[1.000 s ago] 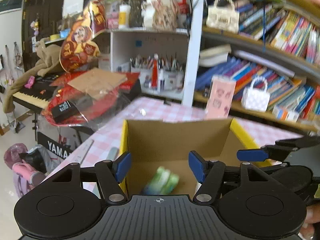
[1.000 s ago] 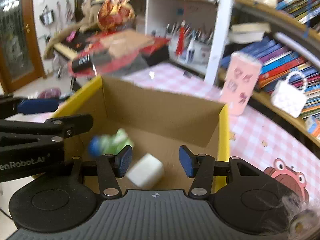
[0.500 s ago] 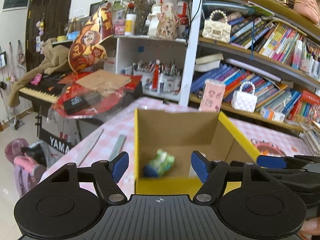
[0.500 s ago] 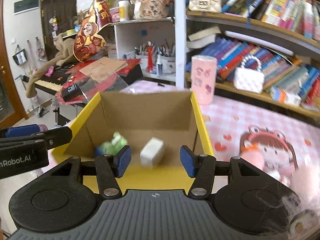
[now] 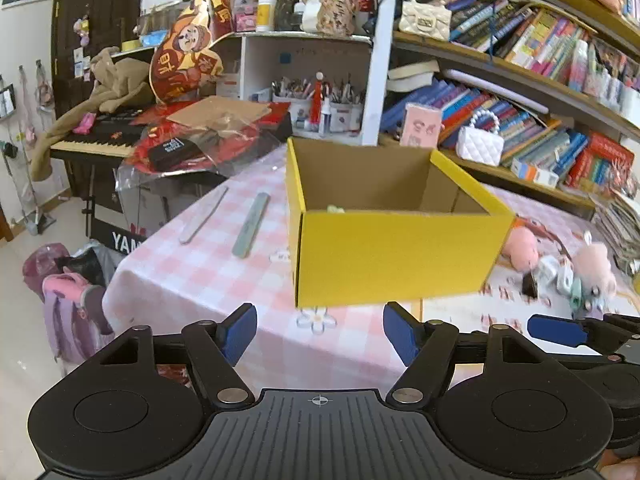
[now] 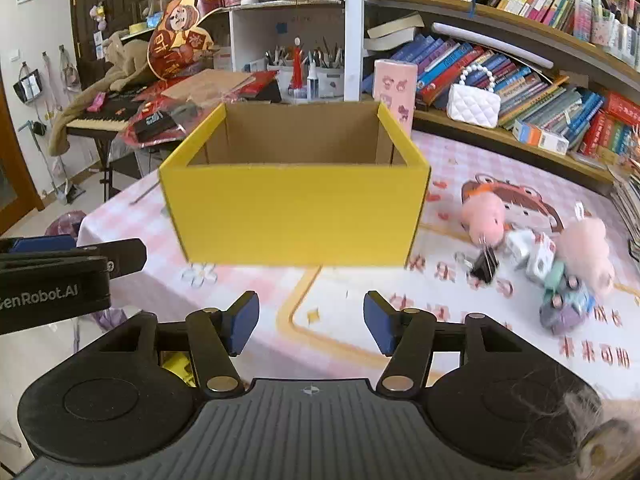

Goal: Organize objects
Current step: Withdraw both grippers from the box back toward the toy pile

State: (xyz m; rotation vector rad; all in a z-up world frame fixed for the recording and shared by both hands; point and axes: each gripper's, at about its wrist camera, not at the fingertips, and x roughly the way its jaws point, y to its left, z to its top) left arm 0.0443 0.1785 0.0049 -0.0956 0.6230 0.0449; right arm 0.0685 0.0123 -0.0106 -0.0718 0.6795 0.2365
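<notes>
Both grippers have backed away from the yellow box (image 6: 294, 212), angled downward; fingers apart, empty, right opening.

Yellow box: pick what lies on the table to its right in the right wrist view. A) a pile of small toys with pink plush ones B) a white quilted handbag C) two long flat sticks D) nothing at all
A: the pile of toys, two pink plush ones among them, lies on the table right of the yellow box.

Left claw (image 6: 52, 280) – "enRobot.AI"; keyboard (image 5: 120, 240) – "YAM".
</notes>
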